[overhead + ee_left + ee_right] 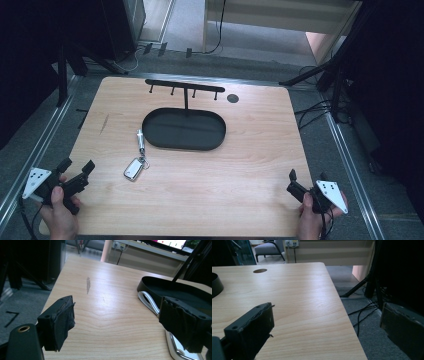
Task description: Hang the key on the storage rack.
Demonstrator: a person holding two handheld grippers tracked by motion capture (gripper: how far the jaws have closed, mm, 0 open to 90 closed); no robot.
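A silver car key fob [133, 168] on a metal keychain strap [141, 141] lies on the wooden table [240, 160], just left of a black oval tray [183, 129]. From the tray's back a post rises to a black bar with several hook pegs [185, 85]. My left gripper [77, 166] rests near the front left corner, open and empty, pointing toward the fob. In the left gripper view the fob [176, 346] and strap [148, 300] lie beside the right jaw of that gripper [122, 322]. My right gripper [306, 179] sits at the front right edge, open and empty.
A round cable hole [232, 98] is set in the table's back right. In the right gripper view one jaw of the gripper [328, 327] hangs past the table's right edge over floor cables [362, 315]. Dark stands and tripod legs [320, 75] surround the table.
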